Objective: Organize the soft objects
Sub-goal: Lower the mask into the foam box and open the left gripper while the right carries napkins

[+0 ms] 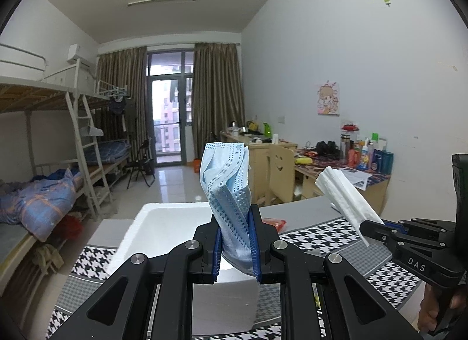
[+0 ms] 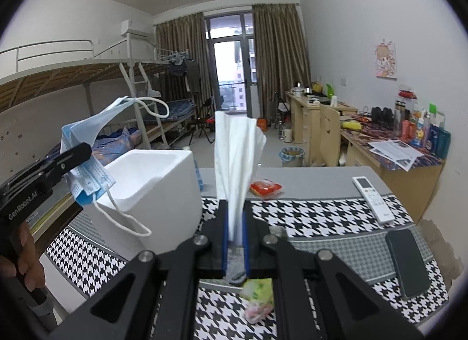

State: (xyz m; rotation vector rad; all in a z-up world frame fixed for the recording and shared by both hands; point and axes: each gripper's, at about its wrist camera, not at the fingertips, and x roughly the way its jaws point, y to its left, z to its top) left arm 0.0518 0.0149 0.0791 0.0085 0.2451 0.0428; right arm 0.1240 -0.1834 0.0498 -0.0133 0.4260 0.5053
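My left gripper is shut on a crumpled blue face mask, held up above the white foam box. From the right wrist the same mask hangs from the left gripper, its white ear loops dangling against the foam box. My right gripper is shut on a folded white tissue that stands up from the jaws. In the left wrist view that tissue sticks out of the right gripper at the right, to the right of the box.
The table wears a black-and-white houndstooth cloth. On it lie a red packet, a white remote, a dark phone and a greenish wrapper. Bunk beds fill the left, cluttered desks the right.
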